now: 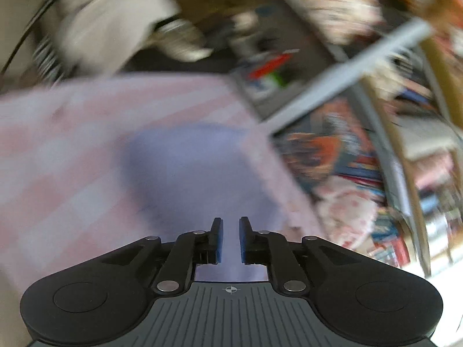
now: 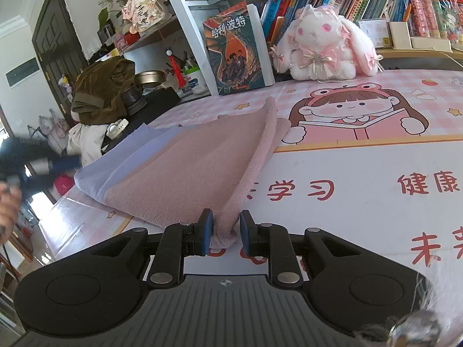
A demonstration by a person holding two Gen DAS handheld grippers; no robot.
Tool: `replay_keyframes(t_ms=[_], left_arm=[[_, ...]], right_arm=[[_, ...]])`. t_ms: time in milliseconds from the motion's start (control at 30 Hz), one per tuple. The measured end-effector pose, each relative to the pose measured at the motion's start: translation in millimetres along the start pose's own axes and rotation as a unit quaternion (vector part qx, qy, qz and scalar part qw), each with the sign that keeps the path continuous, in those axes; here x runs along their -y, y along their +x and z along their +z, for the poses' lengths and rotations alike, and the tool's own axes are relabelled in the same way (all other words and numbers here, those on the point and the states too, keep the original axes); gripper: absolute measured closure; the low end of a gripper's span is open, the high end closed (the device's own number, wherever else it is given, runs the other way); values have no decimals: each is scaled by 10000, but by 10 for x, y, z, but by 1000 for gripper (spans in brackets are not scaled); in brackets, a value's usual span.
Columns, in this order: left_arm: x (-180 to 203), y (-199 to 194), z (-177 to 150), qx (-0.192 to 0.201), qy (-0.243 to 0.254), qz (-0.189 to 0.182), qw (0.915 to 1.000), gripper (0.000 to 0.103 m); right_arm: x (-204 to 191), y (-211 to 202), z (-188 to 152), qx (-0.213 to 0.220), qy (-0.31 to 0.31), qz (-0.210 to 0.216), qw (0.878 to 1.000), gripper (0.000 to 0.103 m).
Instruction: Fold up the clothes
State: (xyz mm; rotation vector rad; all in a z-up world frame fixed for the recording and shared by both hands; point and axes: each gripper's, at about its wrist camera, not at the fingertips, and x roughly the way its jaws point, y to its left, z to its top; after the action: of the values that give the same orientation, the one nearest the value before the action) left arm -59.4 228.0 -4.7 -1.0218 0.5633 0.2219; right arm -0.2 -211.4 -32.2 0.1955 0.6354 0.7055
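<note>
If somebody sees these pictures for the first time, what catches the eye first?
The pink towel, pinched at its near corner by the right hand-held gripper, lies on the cartoon desk mat. Behind it, a white plush rabbit sits before the bookshelf. The left view is mostly blur.

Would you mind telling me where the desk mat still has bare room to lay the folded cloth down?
The white part of the desk mat, right of the pink cloth held by the right gripper, is bare. The back edge is crowded by the plush rabbit and book; the far left by a brown garment.
</note>
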Motion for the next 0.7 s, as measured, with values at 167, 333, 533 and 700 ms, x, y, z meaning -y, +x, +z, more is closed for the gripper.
replay_keyframes(t_ms=[167, 333, 533, 700], left_arm=[[-290, 67, -6, -42, -735, 0, 9973, 51], [-291, 230, 77, 176, -902, -96, 9957, 46], [-276, 355, 136, 426, -1256, -104, 9911, 45], [-274, 376, 111, 574, -1203, -46, 9911, 64]], right_arm=[[-7, 4, 8, -17, -24, -28, 10000, 84], [-32, 18, 11, -56, -76, -74, 9999, 84], [-44, 36, 10, -91, -88, -81, 9999, 84], [-61, 45, 10, -106, -117, -82, 9998, 84]])
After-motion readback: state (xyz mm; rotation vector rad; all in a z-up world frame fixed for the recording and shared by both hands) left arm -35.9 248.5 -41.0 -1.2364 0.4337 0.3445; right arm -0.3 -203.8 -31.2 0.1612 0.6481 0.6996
